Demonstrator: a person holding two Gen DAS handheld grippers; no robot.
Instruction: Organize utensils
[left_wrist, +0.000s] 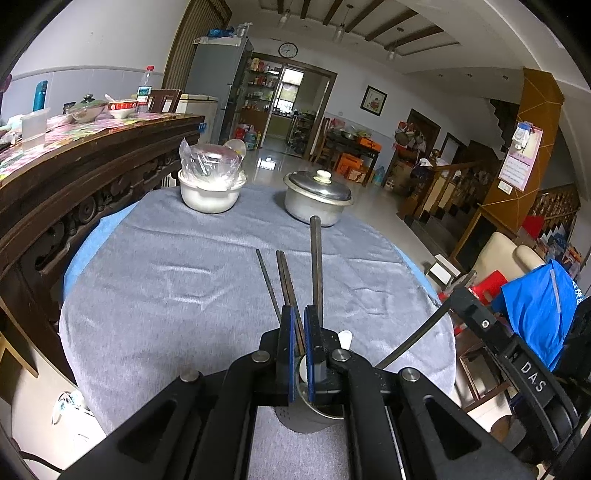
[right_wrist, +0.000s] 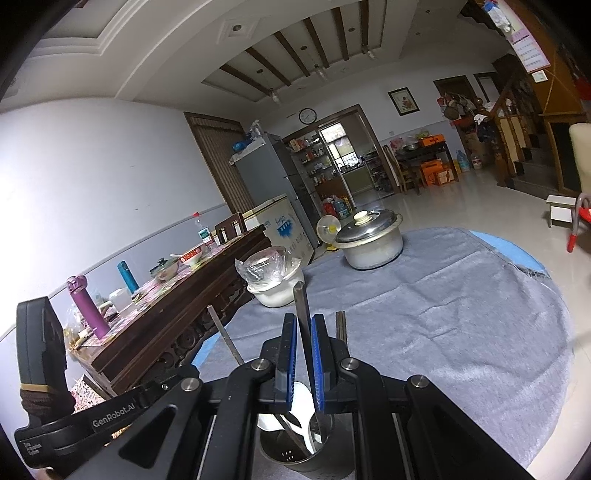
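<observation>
A metal utensil holder (left_wrist: 321, 406) stands on the grey cloth close under both grippers, with a white spoon (right_wrist: 301, 404) in it. My left gripper (left_wrist: 300, 314) is shut on a pair of dark chopsticks (left_wrist: 286, 277) that rise out of the holder. A single chopstick (left_wrist: 267, 280) leans to their left and a taller one (left_wrist: 316, 262) stands to their right. In the right wrist view my right gripper (right_wrist: 303, 321) stands slightly open around the tall chopstick (right_wrist: 303, 310), which leans on the right pad with a gap at the left pad. The holder (right_wrist: 295, 456) shows below it.
A lidded metal pot (left_wrist: 317, 199) and a white bowl with a plastic-wrapped dish (left_wrist: 210, 184) stand at the far side of the round table (left_wrist: 166, 277). A carved wooden sideboard (left_wrist: 74, 177) with bottles and bowls runs along the left. Chairs and clutter stand to the right.
</observation>
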